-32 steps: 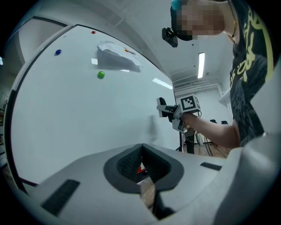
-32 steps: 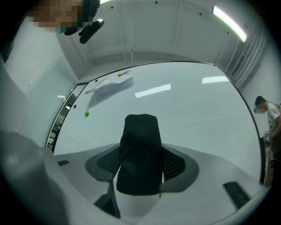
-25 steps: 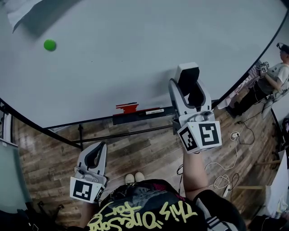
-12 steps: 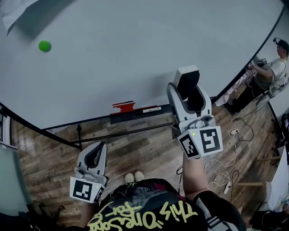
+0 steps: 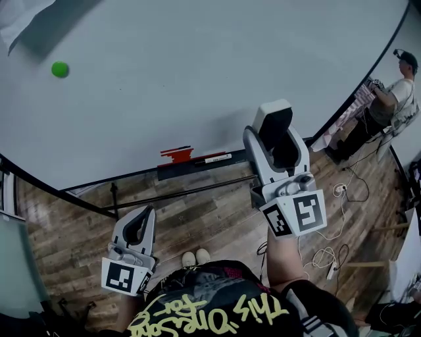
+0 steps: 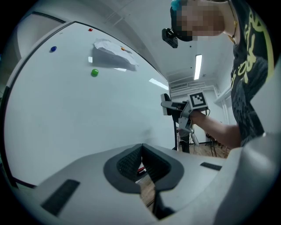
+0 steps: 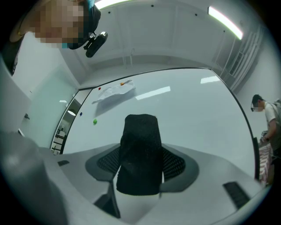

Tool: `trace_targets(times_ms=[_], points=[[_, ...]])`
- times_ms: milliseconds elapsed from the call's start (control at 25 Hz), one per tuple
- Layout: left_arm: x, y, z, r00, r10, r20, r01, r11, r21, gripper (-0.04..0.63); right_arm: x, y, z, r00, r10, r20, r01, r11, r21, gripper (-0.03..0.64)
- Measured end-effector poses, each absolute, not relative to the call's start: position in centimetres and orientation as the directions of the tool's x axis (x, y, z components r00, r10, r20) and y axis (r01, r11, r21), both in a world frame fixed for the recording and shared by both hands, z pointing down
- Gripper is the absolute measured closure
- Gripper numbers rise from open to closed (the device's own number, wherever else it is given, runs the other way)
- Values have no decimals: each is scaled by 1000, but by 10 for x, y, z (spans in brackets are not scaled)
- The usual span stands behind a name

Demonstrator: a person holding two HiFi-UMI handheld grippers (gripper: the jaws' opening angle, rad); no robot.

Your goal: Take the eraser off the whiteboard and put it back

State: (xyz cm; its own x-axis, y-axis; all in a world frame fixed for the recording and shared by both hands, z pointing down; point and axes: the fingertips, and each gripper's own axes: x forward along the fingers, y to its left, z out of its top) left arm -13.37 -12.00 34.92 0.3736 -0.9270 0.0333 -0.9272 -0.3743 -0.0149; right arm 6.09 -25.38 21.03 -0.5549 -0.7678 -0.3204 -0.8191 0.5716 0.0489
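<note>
My right gripper (image 5: 275, 135) is shut on a black eraser (image 5: 273, 126), held up in front of the lower part of the whiteboard (image 5: 197, 66). In the right gripper view the eraser (image 7: 139, 154) stands upright between the jaws with the whiteboard (image 7: 189, 114) behind it; whether it touches the board I cannot tell. The left gripper (image 5: 138, 227) hangs low at my left, shut with nothing in it. Its jaws (image 6: 142, 169) meet in the left gripper view, where the right gripper (image 6: 170, 106) shows further along the board.
A black tray (image 5: 197, 164) under the board holds a red marker (image 5: 176, 155). A green magnet (image 5: 60, 69) and a sheet of paper (image 5: 20, 16) sit on the board's upper left. A person (image 5: 395, 92) stands at the far right. Cables (image 5: 329, 257) lie on the wooden floor.
The right gripper with the eraser has drifted slightly lower and to the right, away from the tray. The left gripper has not moved.
</note>
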Motion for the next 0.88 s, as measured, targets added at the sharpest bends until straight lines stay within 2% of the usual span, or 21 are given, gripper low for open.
trace_targets(times_ms=[880], points=[[-117,-117,350,428,-903,44,-903,-429,-21,588,82,-220,212,-531,-777,-337,-831,556,27,357]])
